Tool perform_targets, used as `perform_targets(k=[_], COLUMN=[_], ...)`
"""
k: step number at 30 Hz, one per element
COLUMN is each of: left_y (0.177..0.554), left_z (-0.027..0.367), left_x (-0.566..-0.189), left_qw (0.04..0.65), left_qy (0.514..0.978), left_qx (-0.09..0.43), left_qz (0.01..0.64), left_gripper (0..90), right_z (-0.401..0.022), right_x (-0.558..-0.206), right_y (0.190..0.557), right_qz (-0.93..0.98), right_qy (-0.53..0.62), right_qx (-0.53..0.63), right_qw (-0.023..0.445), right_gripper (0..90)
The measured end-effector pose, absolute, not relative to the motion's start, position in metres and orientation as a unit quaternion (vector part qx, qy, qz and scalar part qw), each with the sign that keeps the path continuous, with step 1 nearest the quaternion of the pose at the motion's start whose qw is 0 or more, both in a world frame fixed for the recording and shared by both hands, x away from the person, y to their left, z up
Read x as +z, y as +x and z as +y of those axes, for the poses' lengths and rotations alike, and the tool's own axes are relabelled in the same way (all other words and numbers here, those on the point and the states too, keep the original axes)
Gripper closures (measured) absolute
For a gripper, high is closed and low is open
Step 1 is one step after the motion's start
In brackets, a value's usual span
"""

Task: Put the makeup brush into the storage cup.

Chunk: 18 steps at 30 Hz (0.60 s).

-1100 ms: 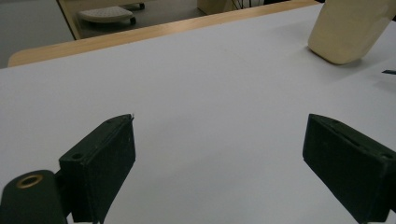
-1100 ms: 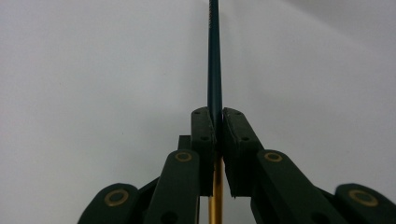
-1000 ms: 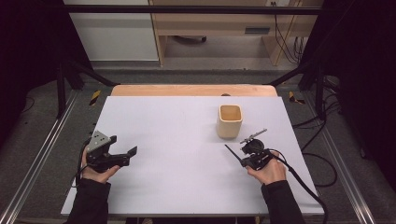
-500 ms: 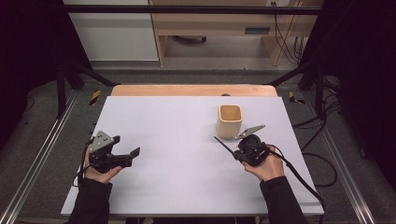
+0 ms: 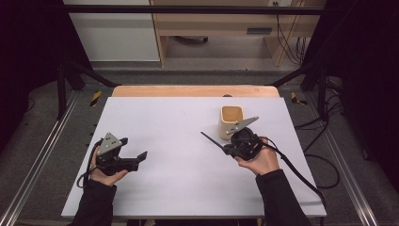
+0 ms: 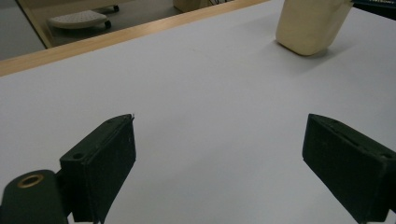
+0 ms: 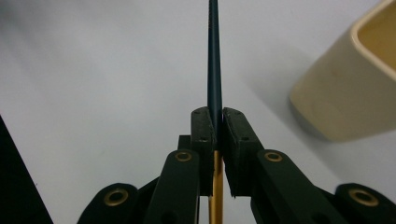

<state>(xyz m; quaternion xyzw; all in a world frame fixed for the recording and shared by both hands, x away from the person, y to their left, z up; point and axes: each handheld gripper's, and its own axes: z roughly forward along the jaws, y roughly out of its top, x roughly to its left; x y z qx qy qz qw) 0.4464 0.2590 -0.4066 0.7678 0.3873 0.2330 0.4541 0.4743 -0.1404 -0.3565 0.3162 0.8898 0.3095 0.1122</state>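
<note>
My right gripper (image 5: pixel 229 148) is shut on a thin dark stick (image 5: pixel 211 140), lifted off the white table (image 5: pixel 179 122). In the right gripper view the stick (image 7: pixel 214 56) runs straight out from the closed right gripper (image 7: pixel 218 114), and a yellow part of it shows below the pads. A cream square cup (image 5: pixel 231 120) stands upright just behind that gripper, and the cup (image 7: pixel 355 93) lies to the right of the stick. At the front left, my left gripper (image 5: pixel 136 160) is low over the table. Its jaws are wide apart and empty in the left gripper view (image 6: pixel 219 135), with the cup (image 6: pixel 310 25) far off.
The white board ends at a wooden strip (image 5: pixel 193 91) along the far side. Metal rails (image 5: pixel 42 155) run beside the table on the left, and black cables (image 5: pixel 324 160) lie on the floor to the right. A wooden cabinet (image 5: pixel 211 28) stands beyond.
My right hand has risen and moved away from the person toward the cup, carrying the stick. The left hand has stayed about where it was.
</note>
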Motion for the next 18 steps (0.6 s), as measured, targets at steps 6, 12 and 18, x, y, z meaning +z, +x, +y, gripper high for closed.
perform_targets(k=[6, 12, 18], left_y=[0.443, 0.44, 0.438], left_z=[0.254, 0.252, 0.248], left_x=[-0.406, -0.403, -0.399], left_qw=[0.457, 0.459, 0.456], left_qy=[0.779, 0.784, 0.794], left_qx=[0.227, 0.226, 0.229], left_qz=[0.364, 0.352, 0.331], left_gripper=[9.1, 9.3, 9.3], right_z=[-0.121, -0.109, -0.103], right_x=[-0.345, -0.341, -0.339], right_y=[0.477, 0.478, 0.479], right_qz=[0.9, 0.907, 0.91], right_qy=[0.285, 0.27, 0.256], right_qx=[0.31, 0.309, 0.314], right_qw=[0.108, 0.099, 0.084], right_gripper=[83.6, 83.6, 83.6])
